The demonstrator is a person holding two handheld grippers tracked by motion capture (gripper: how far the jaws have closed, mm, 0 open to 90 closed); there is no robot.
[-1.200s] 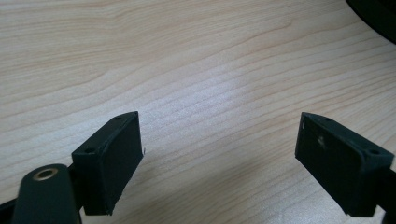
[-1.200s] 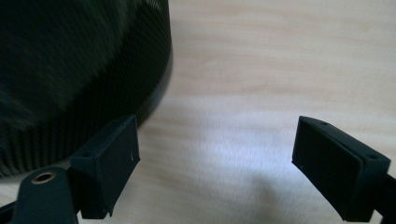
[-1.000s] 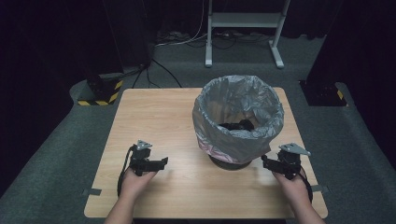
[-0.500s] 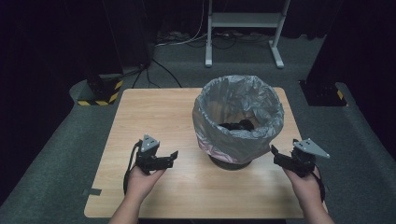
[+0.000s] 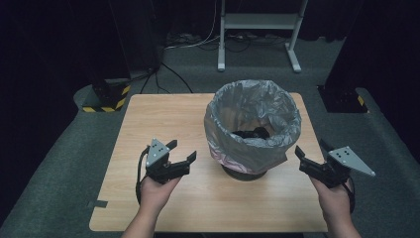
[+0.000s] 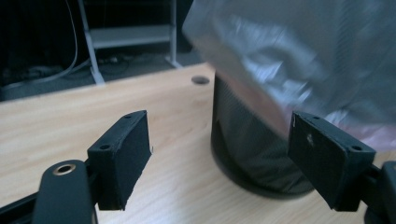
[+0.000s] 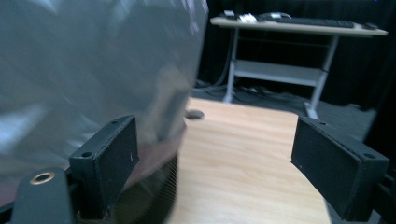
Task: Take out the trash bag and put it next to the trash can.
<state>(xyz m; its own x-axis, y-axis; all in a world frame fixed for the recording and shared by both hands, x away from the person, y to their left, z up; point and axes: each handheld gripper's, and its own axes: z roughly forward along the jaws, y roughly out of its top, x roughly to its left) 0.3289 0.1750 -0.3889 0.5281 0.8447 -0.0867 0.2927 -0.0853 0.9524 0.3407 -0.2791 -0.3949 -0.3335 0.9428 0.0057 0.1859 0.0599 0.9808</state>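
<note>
One wooden counter (image 5: 163, 129) carries one mesh waste bin (image 5: 247, 171) lined with one silvery bag (image 5: 252, 124) — it stands right of centre, something dark inside. Since a second ago both hands have lifted off the counter and now flank the bin, likely to take the bag's rim. Two grippers: left gripper (image 5: 182, 152), fingers wide but just been narrowing, nothing between; right gripper (image 5: 312, 154) wide and empty.
</note>
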